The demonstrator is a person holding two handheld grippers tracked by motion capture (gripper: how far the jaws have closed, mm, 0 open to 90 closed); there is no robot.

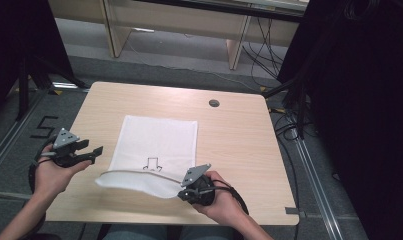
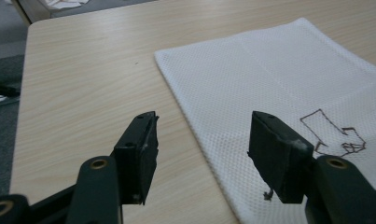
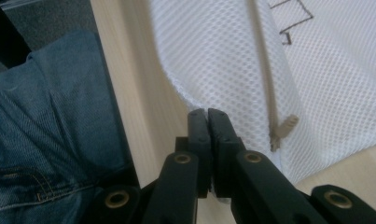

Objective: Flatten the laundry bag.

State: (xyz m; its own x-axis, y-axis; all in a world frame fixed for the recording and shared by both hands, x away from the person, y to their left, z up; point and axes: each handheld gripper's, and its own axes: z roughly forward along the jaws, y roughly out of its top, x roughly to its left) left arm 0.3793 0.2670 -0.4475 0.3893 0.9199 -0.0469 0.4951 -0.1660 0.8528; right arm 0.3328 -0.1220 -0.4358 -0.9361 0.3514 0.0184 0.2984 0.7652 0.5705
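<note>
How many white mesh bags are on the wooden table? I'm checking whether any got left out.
1: the white mesh laundry bag lies flat mid-table, its near zippered edge pinched by the right gripper. Another could hide beneath it.

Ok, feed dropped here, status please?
Left claw open, beside white mesh zipper bag. Right claw shut on bag's near edge. Nothing in the way.
</note>
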